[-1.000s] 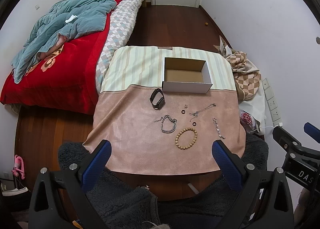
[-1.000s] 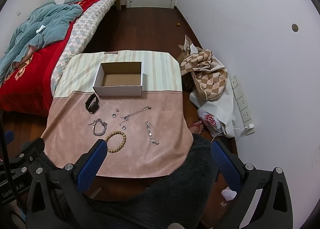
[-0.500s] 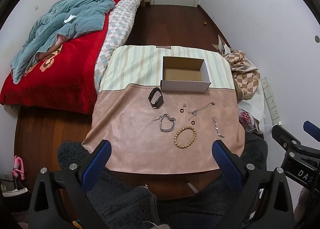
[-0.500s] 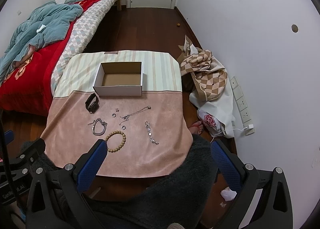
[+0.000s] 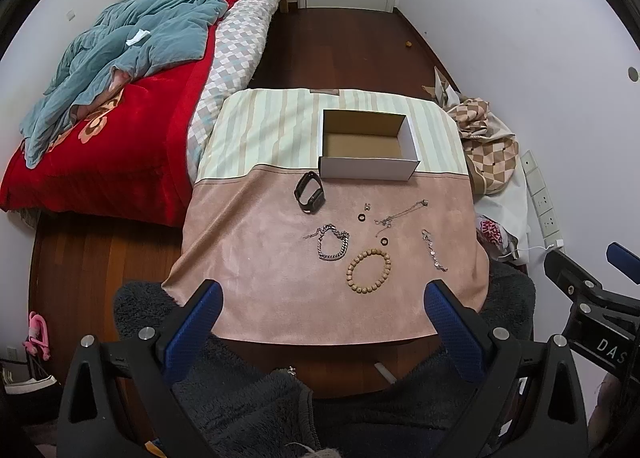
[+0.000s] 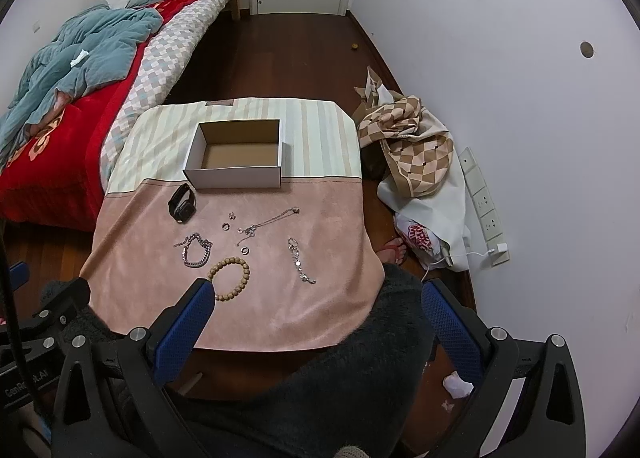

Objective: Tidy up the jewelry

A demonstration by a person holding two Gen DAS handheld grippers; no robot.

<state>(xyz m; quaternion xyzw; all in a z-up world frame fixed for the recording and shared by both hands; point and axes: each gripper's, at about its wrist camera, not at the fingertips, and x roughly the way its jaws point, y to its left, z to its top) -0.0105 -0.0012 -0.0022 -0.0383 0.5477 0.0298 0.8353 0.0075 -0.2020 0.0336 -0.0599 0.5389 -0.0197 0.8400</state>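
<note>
An empty white cardboard box (image 5: 367, 168) (image 6: 236, 176) stands on the cloth-covered table (image 5: 256, 250) (image 6: 332, 298). In front of it lie a black watch (image 5: 309, 192) (image 6: 182, 203), a silver chain bracelet (image 5: 332, 246) (image 6: 196, 251), a wooden bead bracelet (image 5: 368, 271) (image 6: 230, 277), a thin necklace (image 5: 400, 213) (image 6: 267, 222), a silver link bracelet (image 5: 433, 251) (image 6: 300, 260) and small rings (image 5: 362, 217) (image 6: 226, 225). My left gripper (image 5: 320, 300) and right gripper (image 6: 316, 298) are open and empty, held above the table's near edge.
A bed with a red blanket and teal quilt (image 5: 100, 98) (image 6: 60, 70) stands left of the table. Checkered bags (image 5: 486, 138) (image 6: 412, 142) and a power strip (image 6: 484, 202) lie by the right wall. Dark fuzzy fabric (image 5: 248, 390) lies below the grippers.
Both views have shifted only slightly; the table sits a touch higher in the left wrist view. Nothing on the table has moved.
</note>
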